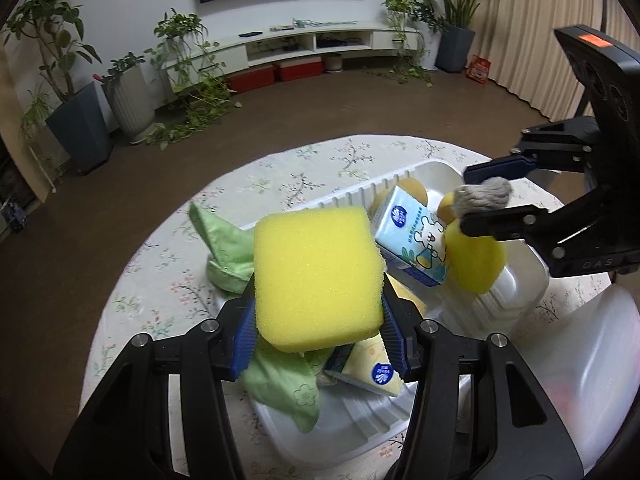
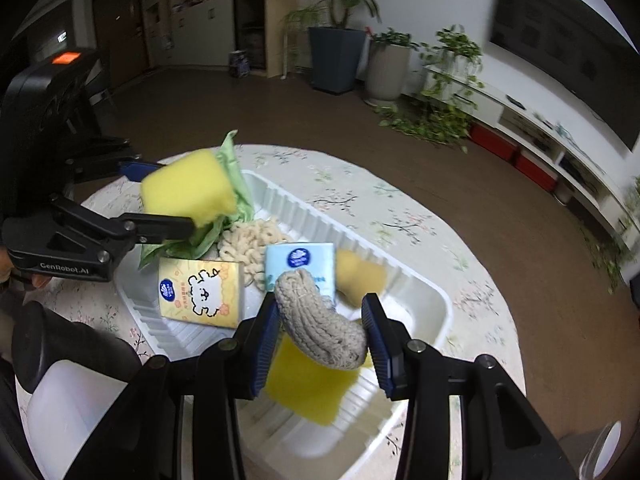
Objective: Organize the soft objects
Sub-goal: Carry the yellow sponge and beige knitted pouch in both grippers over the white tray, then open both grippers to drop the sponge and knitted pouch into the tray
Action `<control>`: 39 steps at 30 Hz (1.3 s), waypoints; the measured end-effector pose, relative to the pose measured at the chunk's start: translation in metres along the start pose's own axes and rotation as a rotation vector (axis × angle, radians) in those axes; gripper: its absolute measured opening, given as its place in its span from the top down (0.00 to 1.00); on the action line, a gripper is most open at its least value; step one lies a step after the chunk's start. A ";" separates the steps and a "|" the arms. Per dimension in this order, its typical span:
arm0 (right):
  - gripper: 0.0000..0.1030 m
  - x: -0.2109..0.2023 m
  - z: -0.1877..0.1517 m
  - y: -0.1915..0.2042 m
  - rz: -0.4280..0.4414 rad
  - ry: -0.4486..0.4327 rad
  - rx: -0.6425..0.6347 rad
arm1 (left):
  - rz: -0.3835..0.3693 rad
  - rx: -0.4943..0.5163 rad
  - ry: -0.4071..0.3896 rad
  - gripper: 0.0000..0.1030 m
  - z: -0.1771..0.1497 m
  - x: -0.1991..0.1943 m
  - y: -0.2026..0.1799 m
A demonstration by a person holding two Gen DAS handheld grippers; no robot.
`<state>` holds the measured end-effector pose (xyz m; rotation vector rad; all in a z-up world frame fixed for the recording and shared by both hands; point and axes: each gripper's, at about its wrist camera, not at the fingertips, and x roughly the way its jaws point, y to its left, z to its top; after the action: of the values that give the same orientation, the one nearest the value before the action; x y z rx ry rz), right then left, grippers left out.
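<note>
My left gripper (image 1: 318,312) is shut on a thick yellow sponge (image 1: 316,276) and holds it above the white tray (image 1: 516,304). From the right wrist view the sponge (image 2: 188,192) hangs over the tray's far left end. My right gripper (image 2: 320,340) is shut on a grey knitted roll (image 2: 320,320) with a yellow cloth (image 2: 308,384) hanging below it, over the tray's near end. In the tray (image 2: 424,292) lie a green cloth (image 2: 236,184), a beige knitted piece (image 2: 252,240), a yellow tissue pack (image 2: 200,292) and a blue tissue pack (image 2: 300,260).
The tray stands on a round table with a floral cloth (image 2: 360,192). A translucent plastic container (image 1: 592,364) stands beside the tray. Another yellow sponge (image 2: 360,276) lies in the tray. Brown floor, potted plants and a low TV cabinet (image 1: 312,40) surround the table.
</note>
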<state>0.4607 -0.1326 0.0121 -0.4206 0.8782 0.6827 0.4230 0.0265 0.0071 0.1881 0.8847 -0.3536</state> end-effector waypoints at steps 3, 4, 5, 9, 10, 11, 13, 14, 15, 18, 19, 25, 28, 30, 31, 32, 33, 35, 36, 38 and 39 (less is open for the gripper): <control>0.56 0.008 0.003 0.002 0.009 0.005 -0.016 | -0.024 0.021 0.016 0.51 -0.002 0.009 -0.006; 0.56 0.010 0.003 0.002 0.008 0.007 -0.020 | -0.022 0.028 0.019 0.51 -0.004 0.011 -0.007; 0.56 0.013 0.003 0.003 0.009 0.012 -0.027 | -0.022 0.034 0.025 0.51 -0.005 0.013 -0.009; 0.56 0.024 0.002 0.007 0.006 0.025 -0.050 | -0.028 0.030 0.028 0.49 -0.007 0.018 -0.012; 0.55 0.026 0.002 0.008 0.005 0.028 -0.054 | -0.030 0.030 0.025 0.49 -0.007 0.018 -0.012; 0.55 0.029 0.000 0.009 0.003 0.035 -0.060 | -0.029 0.030 0.025 0.48 -0.007 0.018 -0.012; 0.54 0.032 -0.004 0.010 0.004 0.040 -0.059 | -0.034 0.023 0.021 0.46 -0.007 0.017 -0.012; 0.53 0.032 -0.005 0.009 0.004 0.036 -0.053 | -0.035 0.017 0.016 0.39 -0.008 0.016 -0.011; 0.51 0.032 -0.006 0.007 0.001 0.032 -0.046 | -0.030 0.012 0.011 0.29 -0.007 0.016 -0.010; 0.37 0.026 -0.009 0.001 -0.012 0.013 -0.025 | -0.018 0.000 -0.003 0.15 -0.007 0.013 -0.006; 0.34 0.024 -0.009 -0.001 -0.014 0.007 -0.023 | -0.012 -0.004 -0.004 0.12 -0.007 0.013 -0.005; 0.26 0.006 -0.014 -0.004 -0.027 -0.031 -0.007 | 0.021 -0.026 -0.037 0.02 -0.006 -0.002 -0.001; 0.25 -0.003 -0.016 -0.007 -0.038 -0.043 0.015 | 0.050 -0.029 -0.063 0.00 -0.007 -0.015 -0.001; 0.24 -0.011 -0.017 -0.012 -0.042 -0.052 0.038 | 0.068 -0.045 -0.084 0.00 -0.009 -0.025 0.001; 0.23 -0.015 -0.019 -0.014 -0.045 -0.057 0.050 | 0.075 -0.052 -0.090 0.00 -0.009 -0.029 0.002; 0.23 -0.021 -0.022 -0.016 -0.052 -0.066 0.066 | 0.088 -0.069 -0.099 0.00 -0.011 -0.036 0.004; 0.22 -0.023 -0.023 -0.017 -0.057 -0.071 0.076 | 0.097 -0.083 -0.107 0.00 -0.012 -0.040 0.005; 0.20 -0.033 -0.030 -0.023 -0.061 -0.085 0.123 | 0.118 -0.122 -0.138 0.00 -0.019 -0.056 0.009; 0.20 -0.040 -0.035 -0.027 -0.062 -0.095 0.154 | 0.135 -0.138 -0.154 0.00 -0.024 -0.065 0.009; 0.19 -0.049 -0.045 -0.032 -0.072 -0.108 0.205 | 0.162 -0.154 -0.180 0.00 -0.034 -0.079 0.006; 0.18 -0.055 -0.051 -0.034 -0.080 -0.114 0.234 | 0.173 -0.164 -0.201 0.00 -0.041 -0.089 0.003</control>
<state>0.4312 -0.2078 0.0299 -0.2044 0.8175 0.5183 0.3431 0.0615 0.0513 0.0753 0.6895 -0.1346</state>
